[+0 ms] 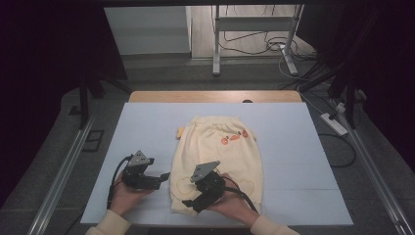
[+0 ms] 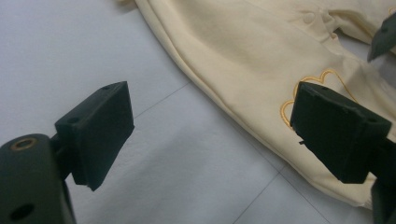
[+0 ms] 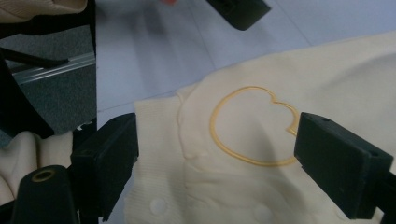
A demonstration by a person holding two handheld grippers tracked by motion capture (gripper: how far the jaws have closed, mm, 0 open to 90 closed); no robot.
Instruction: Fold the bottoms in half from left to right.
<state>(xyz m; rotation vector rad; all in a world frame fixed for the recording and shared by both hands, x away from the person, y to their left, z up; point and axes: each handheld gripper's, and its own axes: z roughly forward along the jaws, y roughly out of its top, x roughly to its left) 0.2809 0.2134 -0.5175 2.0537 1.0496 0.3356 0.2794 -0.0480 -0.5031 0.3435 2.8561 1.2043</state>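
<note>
Cream garment [image 1: 218, 159] flat, lengthwise away from person

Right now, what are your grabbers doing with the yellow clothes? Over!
Left gripper open, beside the garment's near-left edge. Right gripper open, over the stitched heart at the near corner. Garment flat on the white mat. Nothing in the way.

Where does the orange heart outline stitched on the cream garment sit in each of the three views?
High view: the heart outline lies at the cream garment's near left corner, between the left gripper and right gripper.
Left gripper view: right of centre, partly behind the right-hand jaw.
Right gripper view: centre, between the open jaws.
Shared landmark: the garment's hem edge against the pale blue mat.
</note>
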